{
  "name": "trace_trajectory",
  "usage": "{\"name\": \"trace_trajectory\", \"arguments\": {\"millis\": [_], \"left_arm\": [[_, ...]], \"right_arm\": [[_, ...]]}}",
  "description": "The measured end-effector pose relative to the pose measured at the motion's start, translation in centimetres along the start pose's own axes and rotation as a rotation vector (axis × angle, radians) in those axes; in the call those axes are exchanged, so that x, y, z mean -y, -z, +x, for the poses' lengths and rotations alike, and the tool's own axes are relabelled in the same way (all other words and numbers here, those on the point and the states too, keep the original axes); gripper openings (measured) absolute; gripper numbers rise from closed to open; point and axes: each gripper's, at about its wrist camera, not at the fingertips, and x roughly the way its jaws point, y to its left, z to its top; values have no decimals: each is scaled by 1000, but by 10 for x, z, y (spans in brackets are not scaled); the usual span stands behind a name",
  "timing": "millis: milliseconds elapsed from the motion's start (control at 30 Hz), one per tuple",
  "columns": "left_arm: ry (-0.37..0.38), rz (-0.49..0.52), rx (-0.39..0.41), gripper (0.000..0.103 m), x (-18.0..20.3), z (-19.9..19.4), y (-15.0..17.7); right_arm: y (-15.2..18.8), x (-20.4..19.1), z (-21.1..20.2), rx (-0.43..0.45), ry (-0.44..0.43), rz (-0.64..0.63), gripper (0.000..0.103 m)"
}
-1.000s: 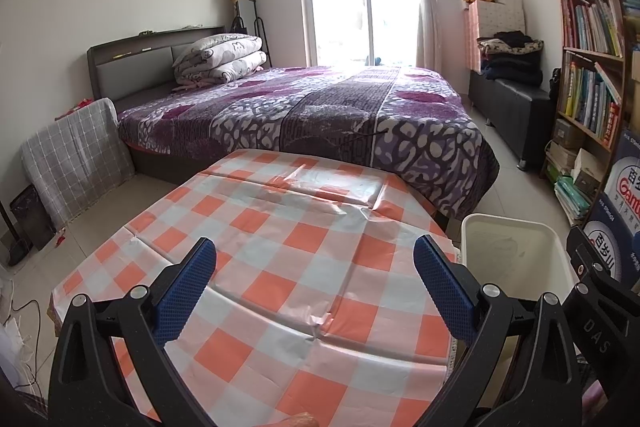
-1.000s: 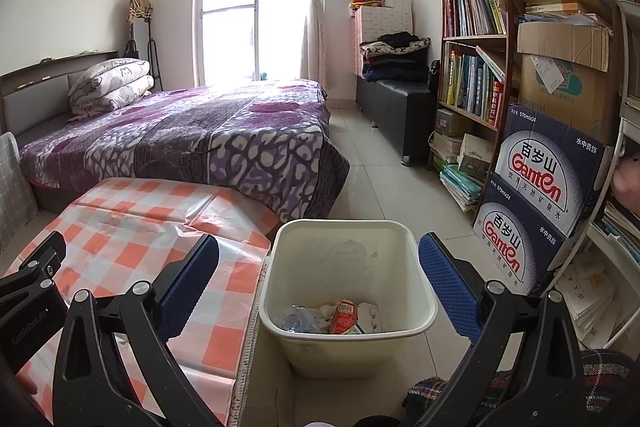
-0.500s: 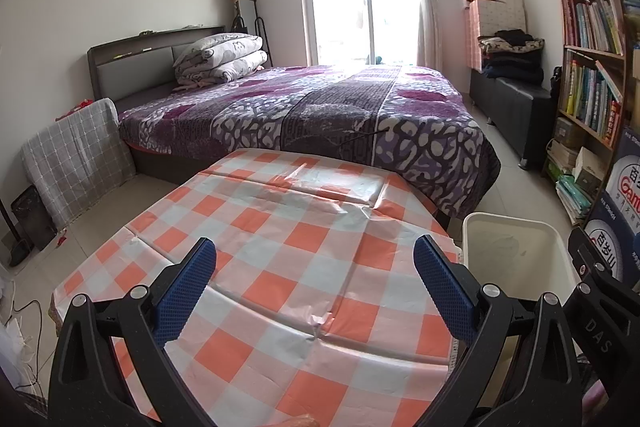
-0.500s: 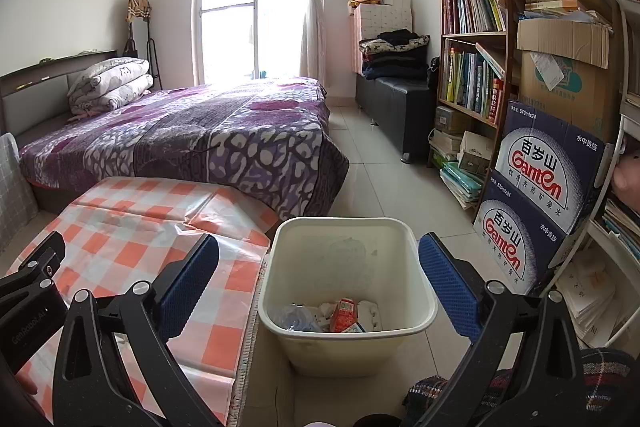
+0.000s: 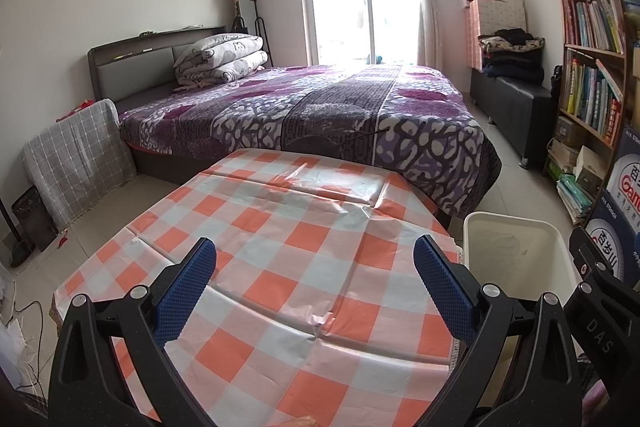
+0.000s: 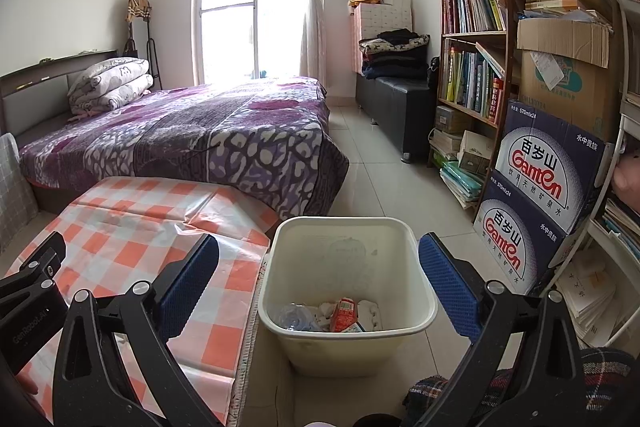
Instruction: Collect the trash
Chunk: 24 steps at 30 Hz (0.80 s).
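A white plastic trash bin [image 6: 404, 231] stands on the floor to the right of a table with an orange-and-white checked cloth [image 5: 280, 251]. Inside the bin lie a red carton [image 6: 344, 313], a clear plastic bottle [image 6: 292, 317] and white crumpled paper [image 6: 370, 311]. My right gripper [image 6: 318, 281] is open and empty, above and in front of the bin. My left gripper [image 5: 314, 287] is open and empty over the table; the bin also shows at its right [image 5: 516, 227]. No trash shows on the cloth.
A bed with a purple blanket [image 5: 328, 107] stands behind the table. A bookshelf [image 6: 472, 67] and stacked water cartons [image 6: 540, 195] line the right wall. A black bench [image 6: 396, 99] holds folded clothes. A plaid cloth [image 6: 600, 379] lies at lower right.
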Motion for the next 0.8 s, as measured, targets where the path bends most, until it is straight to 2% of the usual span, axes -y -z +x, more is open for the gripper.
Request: {"name": "trace_trajectory", "arguments": {"millis": [367,800], "left_arm": [[-4,7,2,96,1,0,1],[29,34,15,95,-4,-2,-1]], "right_arm": [[2,1,0,-9,0,2,96],[8,2,2,-21,0,-1,96]]}}
